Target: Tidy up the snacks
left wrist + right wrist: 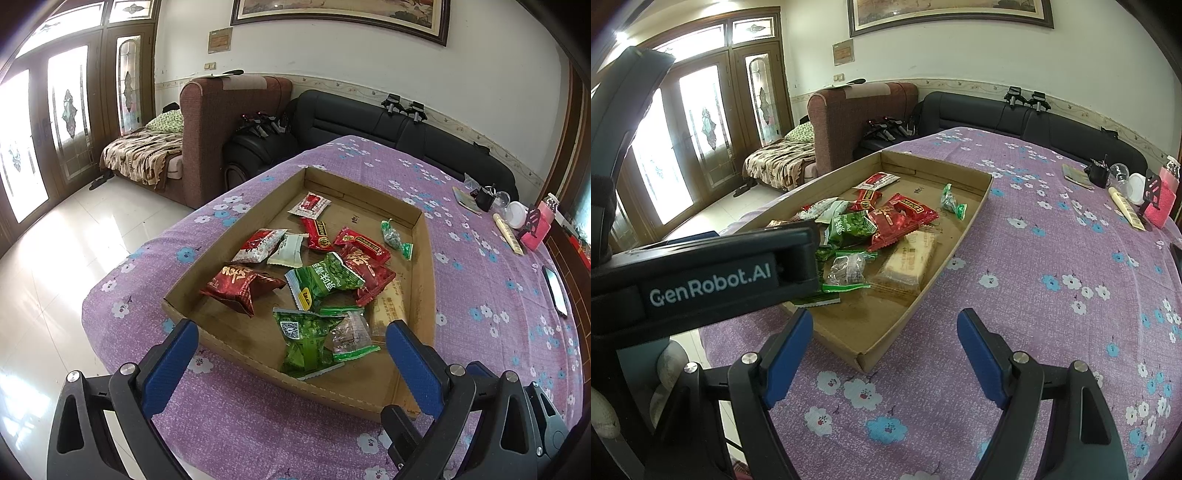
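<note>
A shallow cardboard tray point(421, 258) lies on a purple flowered tablecloth and holds several snack packets: red ones point(243, 284), green pea packets point(325, 277) and a beige wafer bar point(388, 310). My left gripper point(291, 347) is open and empty, hovering over the tray's near edge. My right gripper point(884, 339) is open and empty above the tray's near right corner point(864, 360). The tray point(975, 199) and the wafer bar point(908, 262) also show in the right wrist view, where the left gripper's body point(709, 273) hides part of the packets.
Small items sit at the table's far right: a pink container point(543, 225), a white jar point(517, 214), a long beige stick point(509, 234) and a phone point(556, 291). A black sofa point(369, 118) and a brown armchair point(229, 129) stand behind the table.
</note>
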The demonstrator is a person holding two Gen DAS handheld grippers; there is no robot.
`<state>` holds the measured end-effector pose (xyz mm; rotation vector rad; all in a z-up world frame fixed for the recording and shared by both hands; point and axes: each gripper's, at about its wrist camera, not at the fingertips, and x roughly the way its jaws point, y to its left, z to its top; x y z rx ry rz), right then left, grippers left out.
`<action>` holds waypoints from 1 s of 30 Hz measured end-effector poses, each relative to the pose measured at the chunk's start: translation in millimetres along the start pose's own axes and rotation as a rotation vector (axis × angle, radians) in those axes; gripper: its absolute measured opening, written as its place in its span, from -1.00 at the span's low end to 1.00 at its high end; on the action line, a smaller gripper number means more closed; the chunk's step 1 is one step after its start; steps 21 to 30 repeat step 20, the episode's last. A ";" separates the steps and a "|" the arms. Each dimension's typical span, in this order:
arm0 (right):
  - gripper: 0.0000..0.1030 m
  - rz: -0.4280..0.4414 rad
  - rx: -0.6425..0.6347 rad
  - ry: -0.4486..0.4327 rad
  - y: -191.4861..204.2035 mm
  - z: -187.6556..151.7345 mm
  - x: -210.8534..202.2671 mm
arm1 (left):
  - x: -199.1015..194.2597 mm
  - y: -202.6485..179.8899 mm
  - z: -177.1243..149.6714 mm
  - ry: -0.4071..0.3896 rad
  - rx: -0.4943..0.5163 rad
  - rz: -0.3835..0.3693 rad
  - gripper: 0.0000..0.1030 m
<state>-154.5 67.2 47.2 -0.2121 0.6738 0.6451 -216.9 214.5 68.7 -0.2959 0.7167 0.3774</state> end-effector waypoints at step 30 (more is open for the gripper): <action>0.55 0.001 -0.005 -0.007 5.0 -4.6 -4.6 | -3.3 5.5 1.9 0.007 -0.020 -0.010 0.99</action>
